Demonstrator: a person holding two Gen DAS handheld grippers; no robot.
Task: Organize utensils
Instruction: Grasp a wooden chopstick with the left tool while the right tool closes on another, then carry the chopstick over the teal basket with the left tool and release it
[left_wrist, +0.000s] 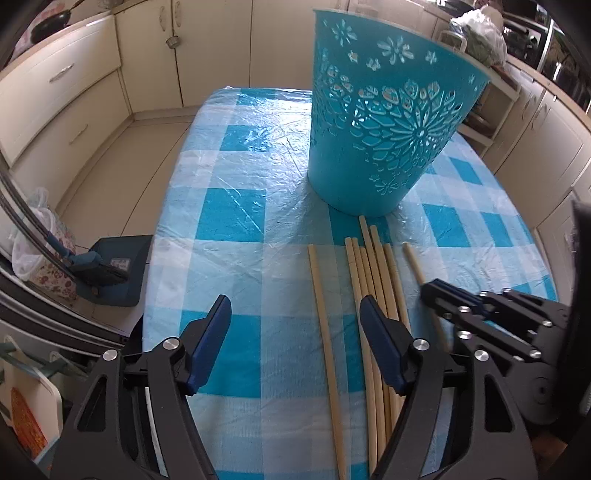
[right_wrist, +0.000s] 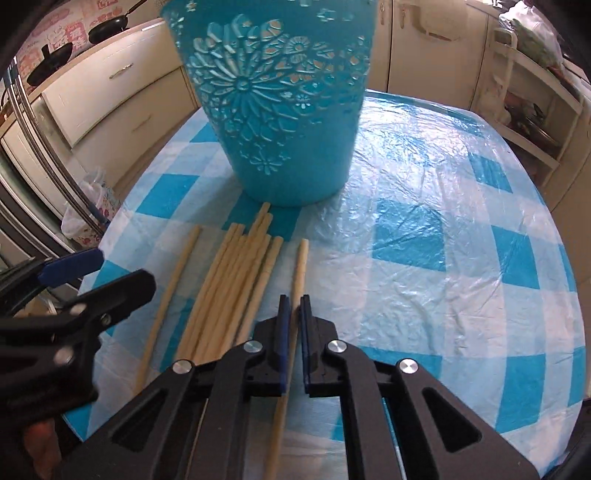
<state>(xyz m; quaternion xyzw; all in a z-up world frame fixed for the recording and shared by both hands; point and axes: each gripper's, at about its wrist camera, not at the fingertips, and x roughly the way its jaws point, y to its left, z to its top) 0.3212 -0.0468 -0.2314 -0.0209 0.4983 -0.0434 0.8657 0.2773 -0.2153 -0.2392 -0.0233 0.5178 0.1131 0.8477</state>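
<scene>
Left claw (left_wrist: 295, 325) first, from its own camera: your jaws stand well apart and hold nothing. One lone stick (left_wrist: 325, 332) lies on the table (left_wrist: 229, 206) between the blue pads (left_wrist: 216, 328), nearer the right-hand pad, untouched by either. The main bundle of sticks (left_wrist: 373, 280) sits just past that pad, partly under it. All the sticks run lengthwise away from you, far tips toward the basket (left_wrist: 384, 122), which stands upright just beyond them. Your right claw (left_wrist: 428, 286) shows at the right edge, low over the outermost stick (left_wrist: 412, 258).

Right claw (right_wrist: 294, 299), from its camera: your jaws are nearly closed, with that outermost stick (right_wrist: 300, 273) running straight up through the narrow gap. It looks pinched, though where the pads meet the wood is hard to see. The stick lies a little apart from the bundle (right_wrist: 236, 280) to its left, and its long axis points ahead toward the basket's (right_wrist: 288, 129) base. The left claw (right_wrist: 99, 258) hovers at the left, beside the lone stick (right_wrist: 173, 280).

I judge the relation that counts is this: the basket stands directly ahead along the sticks' length, and its rim is far above the table, out of this view. Your right hand has the better hold; you would need to lift and tip the stick upright to clear the rim.
</scene>
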